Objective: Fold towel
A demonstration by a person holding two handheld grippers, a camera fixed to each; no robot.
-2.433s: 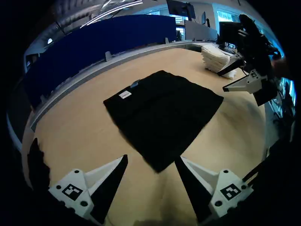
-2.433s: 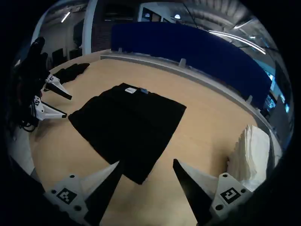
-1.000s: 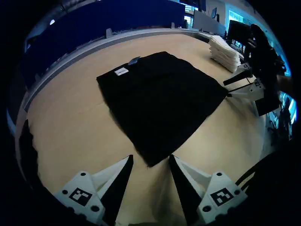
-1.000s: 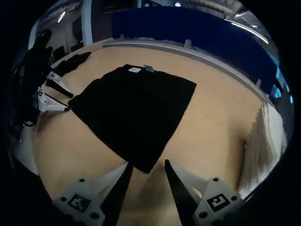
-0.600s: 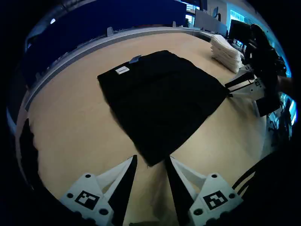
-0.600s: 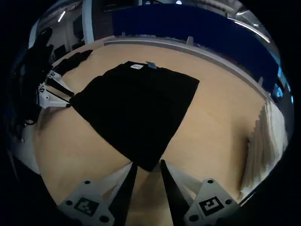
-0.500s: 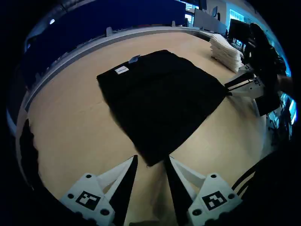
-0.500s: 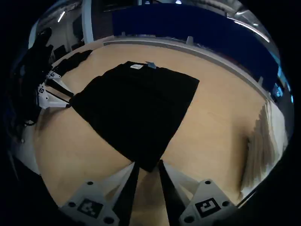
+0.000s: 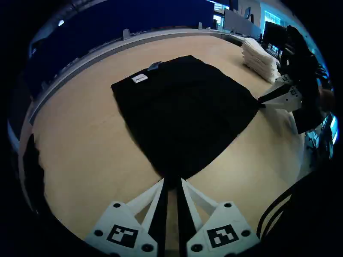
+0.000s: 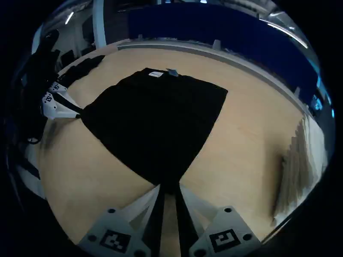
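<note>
Black fabric, one item: the towel (image 9: 184,111) is spread flat on the pale wood table (image 9: 77,141), with one corner turned toward each camera.

Left gripper view: the near corner, at 6 o'clock, is clamped between the fingers of the left gripper (image 9: 171,182). The fingers are drawn together on the cloth with only a thin slit left.

Right gripper view: the same is recorded for the right gripper (image 10: 169,188), which is closed on the neighbouring corner at 6 o'clock. The left gripper is seen there at 9 o'clock, its tips on its own corner.

Judged reason for the hold: two adjacent corners of one edge are taken at the very tips, so that the edge can be raised level and carried across to the far edge. No fold is made yet. The cloth lies in a single flat sheet.

Surroundings, left gripper view: a stack of white towels (image 9: 259,64) is noted at 2 o'clock, well apart from the work, probably kept out of the way. A blue partition (image 9: 120,25) runs behind the table at 12 o'clock.

Writing: a white label (image 9: 138,78) is sewn near the far corner, at 11 o'clock on the cloth, with a small grey-blue tag (image 9: 153,65) just beside it. The print is too small to be read. Marker squares (image 9: 124,235) on the gripper bodies carry black-and-white patterns, and no letters.
</note>
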